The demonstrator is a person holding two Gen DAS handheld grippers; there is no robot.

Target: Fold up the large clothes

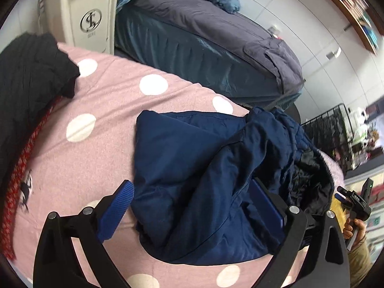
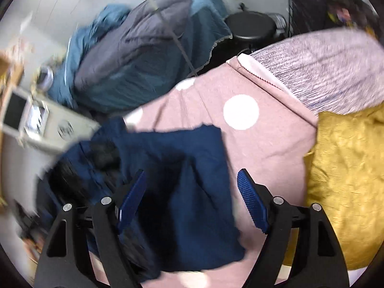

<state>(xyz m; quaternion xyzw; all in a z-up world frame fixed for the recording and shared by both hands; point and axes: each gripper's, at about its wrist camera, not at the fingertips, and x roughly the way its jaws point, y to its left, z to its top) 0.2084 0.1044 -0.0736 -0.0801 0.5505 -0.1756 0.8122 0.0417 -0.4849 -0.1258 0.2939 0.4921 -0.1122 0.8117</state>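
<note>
Navy-blue padded jacket of shiny quilted fabric (image 1: 204, 187), already gathered into a loose, lumpy bundle, lies on a pink bedspread with large white dots (image 1: 100, 158), near the edge that faces a second bed dressed in grey and teal covers (image 1: 216, 38); the fold looks unfinished and at risk, since the slippery shell and the black lining showing at one end could let the layers slide apart, and any finger dragging across the top flap while the jaws hang this close would likely pull it open again. Left gripper (image 1: 196, 206) stands released, its ribbed blue pads spread to either side of the bundle, one pad clear over the bedspread, the other close against the jacket's edge without pressing it, so nothing is held. Right gripper (image 2: 192, 201), seen through motion blur, is likewise released, jaws wide above a flat navy panel of the jacket and gripping nothing. A mustard-yellow crinkled cushion (image 2: 348, 180) and a lilac ribbed blanket (image 2: 324, 67) crowd the bed on one side, a black ribbed garment (image 1: 33, 72) on the other, leaving little room to spread the bundle out should it need refolding
</note>
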